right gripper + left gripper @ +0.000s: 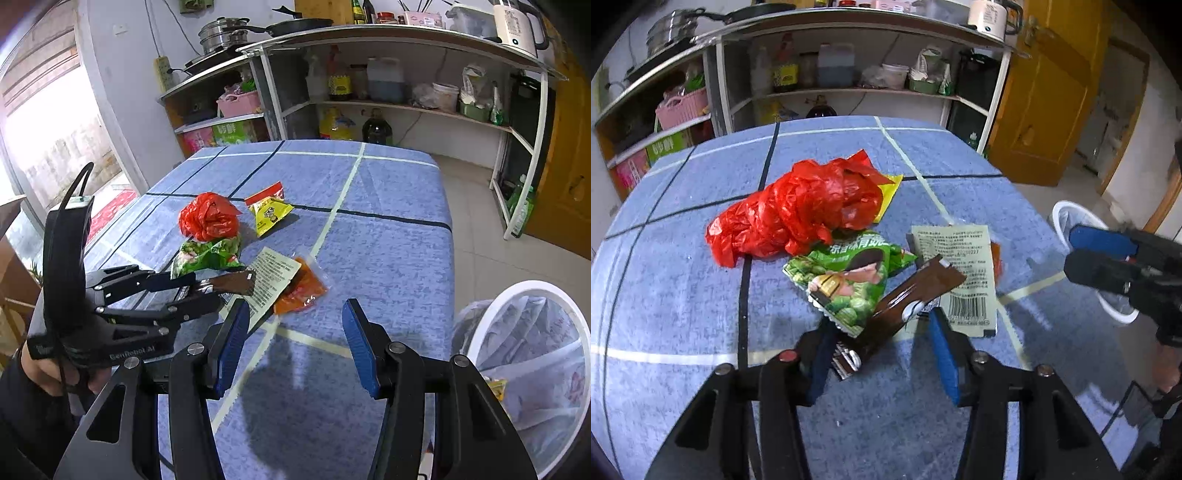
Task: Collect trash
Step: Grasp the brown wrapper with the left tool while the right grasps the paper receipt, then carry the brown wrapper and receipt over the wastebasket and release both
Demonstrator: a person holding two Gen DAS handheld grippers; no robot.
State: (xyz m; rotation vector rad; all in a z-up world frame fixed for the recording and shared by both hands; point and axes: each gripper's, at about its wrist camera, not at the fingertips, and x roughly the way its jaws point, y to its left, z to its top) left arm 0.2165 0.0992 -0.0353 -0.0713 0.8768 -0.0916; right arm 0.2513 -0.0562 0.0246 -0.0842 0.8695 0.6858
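left gripper (882,347) straddles a brown wrapper (905,295) low in the frame, among trash on a blue table (683,295).

its jaws stand partly apart around the wrapper, and i cannot tell if the pads press it. the slick foil overlaps a green packet (846,284) and a white sachet (964,273), so a shallow pinch could slip or drag them. right gripper (291,347), wide and empty, hangs at bottom centre; the bin (524,354) sits lower right, off the table edge, so a loose wrapper could miss it.
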